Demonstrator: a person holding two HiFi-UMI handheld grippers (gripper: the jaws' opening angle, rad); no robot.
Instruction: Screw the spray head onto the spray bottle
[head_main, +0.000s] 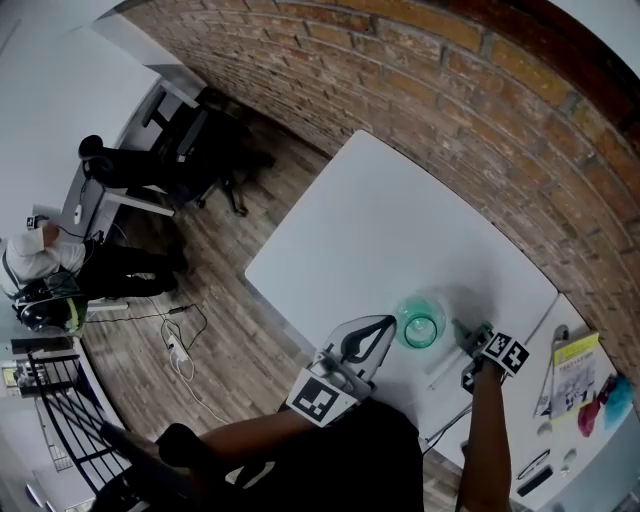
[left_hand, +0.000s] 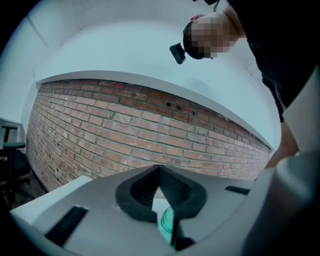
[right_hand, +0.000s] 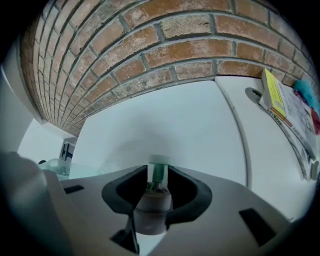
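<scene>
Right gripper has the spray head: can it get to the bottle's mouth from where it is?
Probably yes. The right gripper, closed on the spray head, sits just right of the bottle, whose top looks uncovered. The left gripper is at the bottle's other side, not over it.

The person wears a black top (head_main: 345, 462), arms bare below it. The left tongs (head_main: 388, 324) and right tongs (head_main: 466, 336) are pale grey shells with black ribbed pads (left_hand: 175, 187). Each bears a cube (head_main: 325, 397) of black-and-white square markers.
</scene>
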